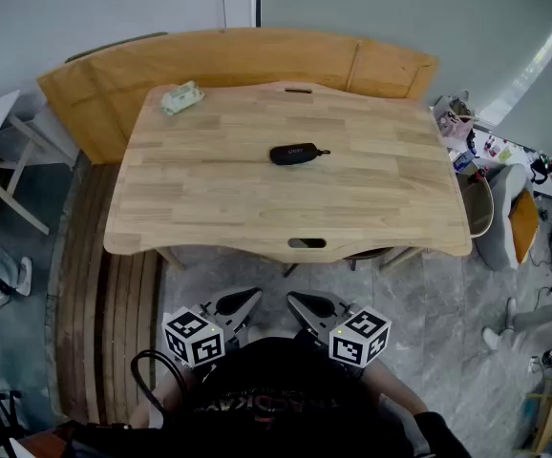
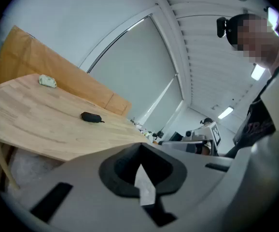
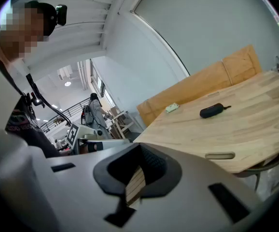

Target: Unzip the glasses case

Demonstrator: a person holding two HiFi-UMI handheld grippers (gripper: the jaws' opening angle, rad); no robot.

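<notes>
Hovering closed, empty, well apart from glasses case (image 1: 295, 154): left gripper (image 1: 245, 301), right gripper (image 1: 301, 302)

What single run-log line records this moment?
phase: before reach | glasses case: on table, untouched | left gripper: shut, empty | right gripper: shut, empty
</notes>
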